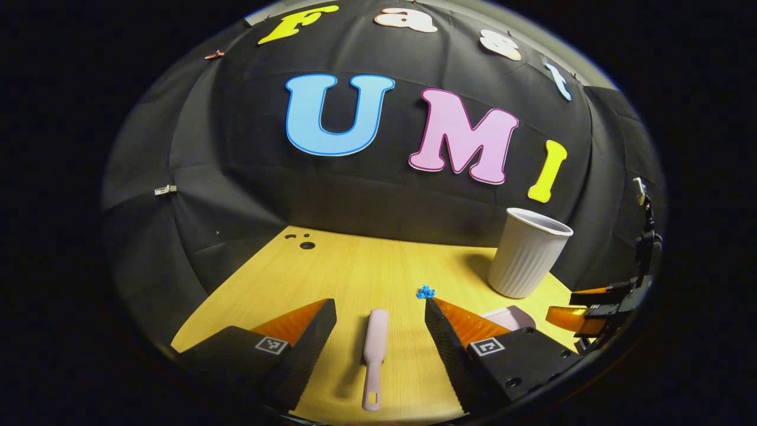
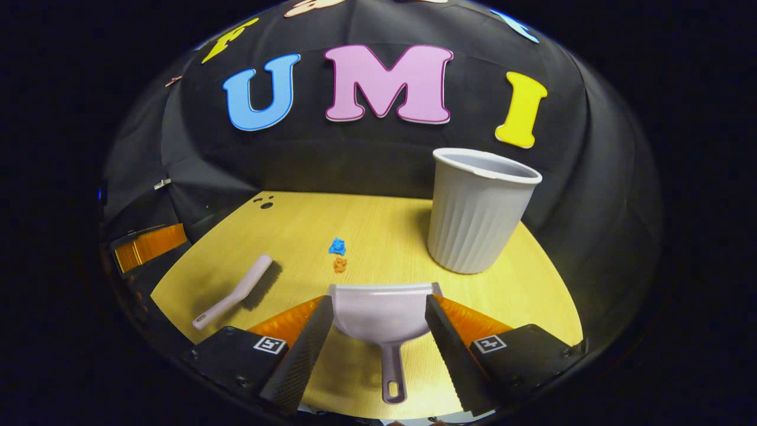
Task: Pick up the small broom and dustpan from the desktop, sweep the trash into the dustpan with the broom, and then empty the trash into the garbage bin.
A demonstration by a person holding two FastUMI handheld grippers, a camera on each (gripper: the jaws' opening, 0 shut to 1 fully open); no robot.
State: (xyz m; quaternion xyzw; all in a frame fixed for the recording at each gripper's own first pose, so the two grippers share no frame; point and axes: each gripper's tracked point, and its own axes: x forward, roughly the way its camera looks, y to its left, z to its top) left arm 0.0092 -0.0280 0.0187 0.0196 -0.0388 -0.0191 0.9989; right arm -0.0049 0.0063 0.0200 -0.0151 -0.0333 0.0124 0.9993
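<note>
Wooden desktop (image 2: 378, 225) | garbage bin (image 2: 476, 213) standing upright, inside hidden | left gripper (image 1: 380, 331) gaping wide, straddling broom (image 1: 374, 358) untouched | right gripper (image 2: 378, 337) gaping wide, straddling dustpan (image 2: 381, 313) untouched | trash (image 2: 337, 254) lying ahead.

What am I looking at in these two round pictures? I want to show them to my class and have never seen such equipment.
A person holds a two-finger gripper in each hand, and each carries a camera looking forward along its fingers. In the left gripper view, the left gripper is open, with the small broom lying on the wooden desktop between its fingers. In the right gripper view, the right gripper is open around the dustpan, which also lies flat. Nothing is held yet. Ahead lie blue trash and orange trash, and a ribbed garbage bin stands upright to the right.
</note>
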